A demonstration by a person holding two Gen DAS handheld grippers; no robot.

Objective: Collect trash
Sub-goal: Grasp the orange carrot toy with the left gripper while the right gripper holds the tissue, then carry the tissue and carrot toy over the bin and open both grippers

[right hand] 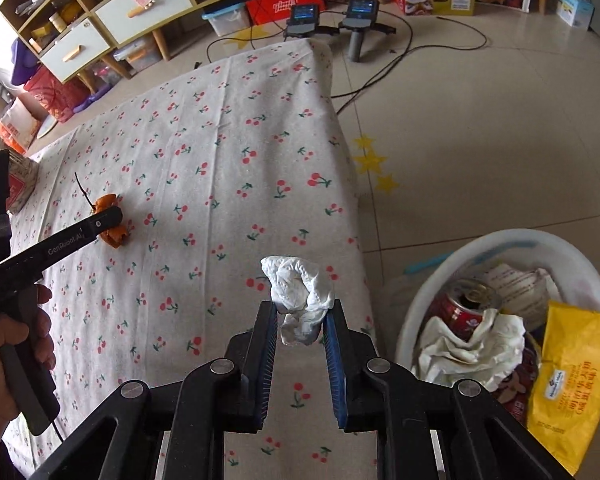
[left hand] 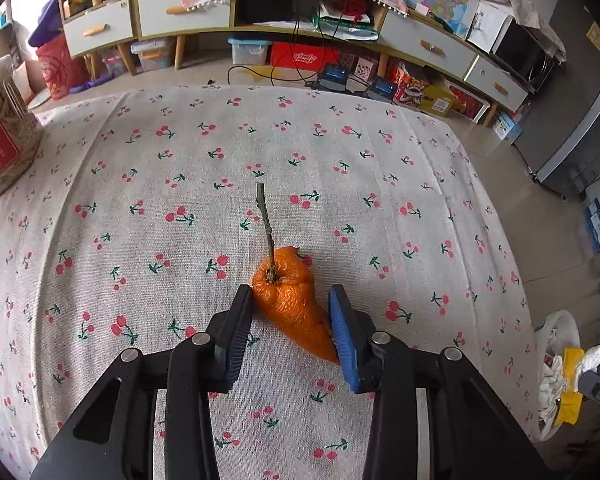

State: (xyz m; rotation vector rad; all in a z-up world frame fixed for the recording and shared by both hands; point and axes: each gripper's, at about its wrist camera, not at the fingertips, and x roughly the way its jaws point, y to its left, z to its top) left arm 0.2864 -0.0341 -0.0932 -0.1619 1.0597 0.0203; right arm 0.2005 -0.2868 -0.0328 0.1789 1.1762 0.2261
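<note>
An orange peel point(left hand: 290, 300) with a long stem lies on the cherry-print tablecloth point(left hand: 180, 200). My left gripper point(left hand: 291, 294) is shut on the peel, both pads touching its sides; it also shows in the right wrist view point(right hand: 110, 220) at the far left. My right gripper point(right hand: 302, 312) is shut on a crumpled white tissue point(right hand: 300, 292) and holds it above the table's right edge. A white trash bin point(right hand: 416, 304) stands on the floor to the right, holding a red can, tissues and a yellow packet.
A jar with a red label point(left hand: 4, 140) stands at the table's far left. The bin also shows at the lower right of the left wrist view point(left hand: 560, 320). Shelves, boxes, cables and two devices point(right hand: 328, 12) lie on the floor beyond the table.
</note>
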